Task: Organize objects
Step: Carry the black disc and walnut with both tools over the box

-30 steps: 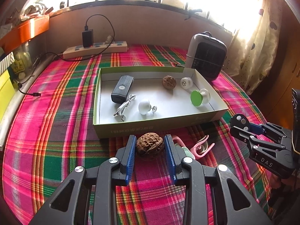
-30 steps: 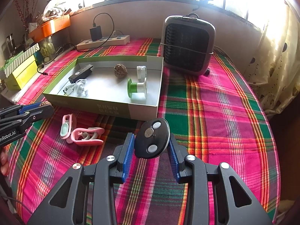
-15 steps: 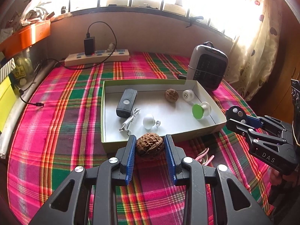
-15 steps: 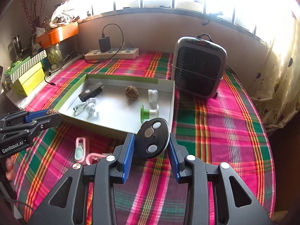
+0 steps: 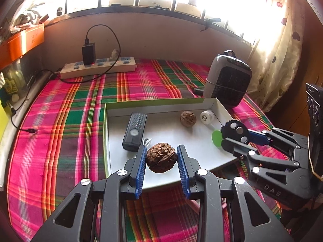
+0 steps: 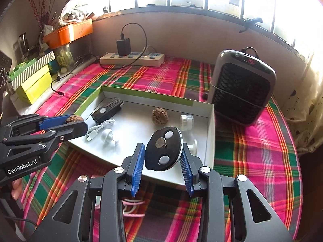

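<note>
The plaid-covered worktop (image 5: 66,125) is sliding back beneath both cameras as the two held things are being carried in toward the shallow white tray (image 5: 201,101), the landmark for everything here. A second ago the tray was lying well ahead of both grippers; now its near wall is passing under their fingertips.

The left gripper (image 5: 161,157) is clamping a brown walnut (image 5: 160,157) between its blue pads, and that walnut is now hanging over the tray's near left part, just in front of the black remote-like box (image 5: 134,133) lying inside. The right gripper (image 6: 163,157) is pinching a black oval disc (image 6: 164,151) with three round inserts, tilted on edge, and it is now hovering above the tray's near right part, close to the white cap (image 6: 186,122) and a second walnut (image 6: 159,116) resting on the tray floor. Neither grip is loosening.

On the cloth in front of the tray's near wall, under the right gripper, a pink clip (image 6: 132,207) is still waiting.

Judging from this, both carries are nearing their end: the next step looks like lowering and releasing inside the tray, with the pink clip left to collect afterwards.
</note>
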The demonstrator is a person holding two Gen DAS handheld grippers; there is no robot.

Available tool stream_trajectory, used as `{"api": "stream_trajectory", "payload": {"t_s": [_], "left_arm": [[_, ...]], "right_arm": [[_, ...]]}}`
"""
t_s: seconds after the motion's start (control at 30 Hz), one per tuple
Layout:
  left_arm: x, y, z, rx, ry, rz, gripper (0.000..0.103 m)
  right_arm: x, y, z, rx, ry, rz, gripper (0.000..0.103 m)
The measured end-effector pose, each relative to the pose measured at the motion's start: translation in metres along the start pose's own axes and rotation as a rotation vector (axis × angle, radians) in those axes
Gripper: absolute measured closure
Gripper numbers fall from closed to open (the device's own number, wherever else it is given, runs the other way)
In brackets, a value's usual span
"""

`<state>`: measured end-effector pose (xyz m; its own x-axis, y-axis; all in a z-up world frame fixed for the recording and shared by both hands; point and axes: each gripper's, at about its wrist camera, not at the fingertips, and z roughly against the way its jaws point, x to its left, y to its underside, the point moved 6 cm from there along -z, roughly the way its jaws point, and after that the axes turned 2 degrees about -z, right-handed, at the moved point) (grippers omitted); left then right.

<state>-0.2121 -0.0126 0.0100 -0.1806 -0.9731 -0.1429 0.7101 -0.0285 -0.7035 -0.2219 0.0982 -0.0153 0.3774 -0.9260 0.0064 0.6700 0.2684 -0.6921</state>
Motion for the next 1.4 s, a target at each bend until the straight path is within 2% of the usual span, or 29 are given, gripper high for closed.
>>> {"api": "stream_trajectory", "payload": {"t_s": [0.27, 0.63, 1.4], "left_arm": [[0.003, -0.012, -0.03, 0.035, 0.023, -0.015, 0.075], [0.002, -0.028, -0.057, 0.044, 0.037, -0.044, 0.075], [-0.006, -0.025, -0.098, 0.125, 0.027, -0.084, 0.075]], "right_arm": [[0.008, -0.006, -0.026, 0.035, -0.024, 0.022, 0.067], [0.016, -0.001, -0.047, 0.088, -0.044, 0.057, 0.067], [0.01, -0.001, -0.068, 0.127, -0.018, 0.069, 0.067]]}}
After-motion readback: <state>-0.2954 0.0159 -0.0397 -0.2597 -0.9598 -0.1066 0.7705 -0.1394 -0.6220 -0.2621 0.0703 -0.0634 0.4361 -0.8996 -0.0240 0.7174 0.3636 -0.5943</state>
